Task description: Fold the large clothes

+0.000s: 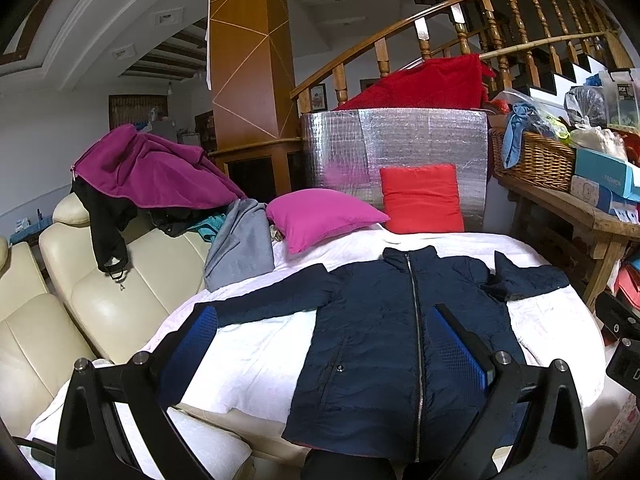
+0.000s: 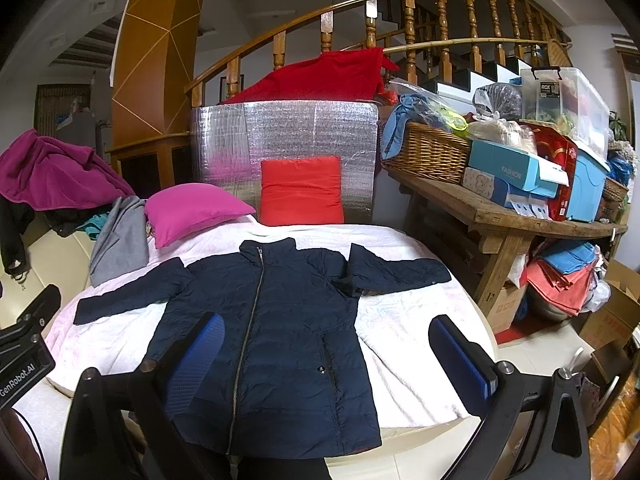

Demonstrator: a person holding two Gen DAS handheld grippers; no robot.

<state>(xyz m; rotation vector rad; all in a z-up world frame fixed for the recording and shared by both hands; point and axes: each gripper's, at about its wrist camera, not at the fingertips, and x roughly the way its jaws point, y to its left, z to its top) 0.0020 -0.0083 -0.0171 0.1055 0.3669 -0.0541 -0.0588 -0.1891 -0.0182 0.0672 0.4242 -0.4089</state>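
Navy jacket [image 1: 392, 340] flat below left gripper [image 1: 324, 352], right gripper [image 2: 332, 360]; both released.

Off to the right of the right gripper [image 2: 338, 354], a light blue box [image 2: 516, 170] reads "FASHION". Above and beyond it, a clear storage bin's label [image 2: 547, 89] reads "ROX". At far left, the left gripper's black body [image 2: 20, 364] reads "GenRobot.AI".

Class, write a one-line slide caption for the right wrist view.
Navy zip-up jacket spread flat on a white-covered table, sleeves out, right gripper open above it.
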